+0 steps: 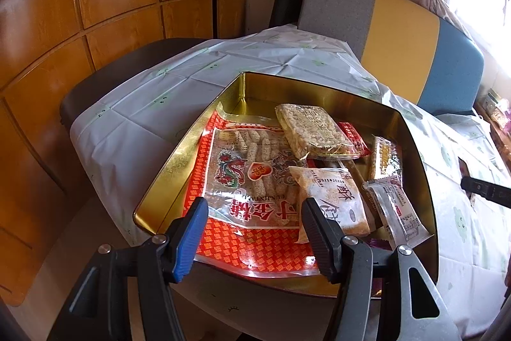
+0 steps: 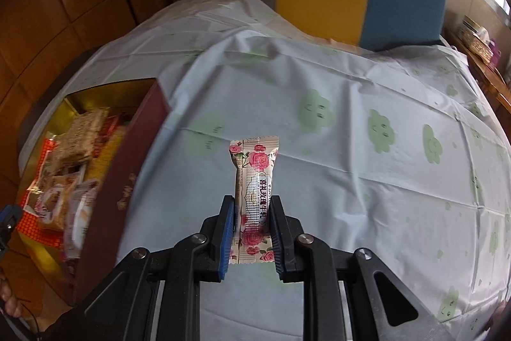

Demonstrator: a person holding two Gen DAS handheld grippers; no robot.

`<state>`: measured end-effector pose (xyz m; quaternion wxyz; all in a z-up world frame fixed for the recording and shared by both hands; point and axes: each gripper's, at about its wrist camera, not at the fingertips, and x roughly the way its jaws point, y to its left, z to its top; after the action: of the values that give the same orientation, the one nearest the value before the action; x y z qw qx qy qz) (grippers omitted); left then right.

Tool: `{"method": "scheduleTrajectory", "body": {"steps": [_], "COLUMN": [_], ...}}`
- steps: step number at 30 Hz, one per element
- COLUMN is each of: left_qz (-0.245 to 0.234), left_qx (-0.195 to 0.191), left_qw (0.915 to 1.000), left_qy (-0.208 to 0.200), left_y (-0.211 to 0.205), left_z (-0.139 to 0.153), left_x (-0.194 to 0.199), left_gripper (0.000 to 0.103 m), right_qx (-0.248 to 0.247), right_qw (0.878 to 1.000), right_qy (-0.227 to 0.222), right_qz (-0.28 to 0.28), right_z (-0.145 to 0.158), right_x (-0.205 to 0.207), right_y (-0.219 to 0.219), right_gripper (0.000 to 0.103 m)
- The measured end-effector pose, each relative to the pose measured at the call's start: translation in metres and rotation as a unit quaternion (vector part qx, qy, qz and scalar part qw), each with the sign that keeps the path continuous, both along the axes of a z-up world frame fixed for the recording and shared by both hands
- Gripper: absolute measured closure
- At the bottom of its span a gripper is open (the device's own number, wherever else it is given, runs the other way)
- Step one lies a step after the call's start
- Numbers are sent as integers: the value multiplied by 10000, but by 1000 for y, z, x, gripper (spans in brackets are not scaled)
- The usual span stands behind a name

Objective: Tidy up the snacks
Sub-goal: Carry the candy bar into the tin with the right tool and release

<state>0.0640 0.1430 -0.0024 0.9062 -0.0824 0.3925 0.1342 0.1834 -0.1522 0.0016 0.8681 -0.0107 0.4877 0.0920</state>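
One gold tin [image 1: 179, 162] near the tablecloth's [image 2: 351, 149] left edge. Inside it, at least six packets: one large red bag [image 1: 252, 197], one puffed-rice bar [image 1: 311, 130], one pale crumb-coated packet [image 1: 332, 197], one white sachet [image 1: 399, 210], two partly hidden. One rose-printed packet [image 2: 255, 181] outside. Two grippers.

We see a glossy gold metal tin [image 1: 179, 168] | shiny plastic snack wrappers inside it [image 1: 255, 181] | creased matt tablecloth beneath it [image 2: 351, 149] | polished wood panelling behind it [image 1: 95, 5]
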Motion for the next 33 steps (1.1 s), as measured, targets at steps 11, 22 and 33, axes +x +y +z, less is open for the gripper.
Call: {"method": "scheduleTrajectory", "body": {"steps": [11,22,33], "left_qz": [64,67,86], "left_qx": [1,11,15], "left_qw": [10000,9999,9999], "left_qy": [56,129,149], "left_y": [4,5,6], "left_z": [-3,-9,-10], "left_x": [2,5,5], "left_gripper": [42,42,42], "right_qx": [394,-153,316], "right_qw": [9883,9879,9880], "right_qy": [-61,148,115], "right_qz": [1471,1536,1506], "right_z": [13,-30,-19], "right_x": [-3,11,-6], "right_y": [152,187,177], "right_gripper": [81,78,62]}}
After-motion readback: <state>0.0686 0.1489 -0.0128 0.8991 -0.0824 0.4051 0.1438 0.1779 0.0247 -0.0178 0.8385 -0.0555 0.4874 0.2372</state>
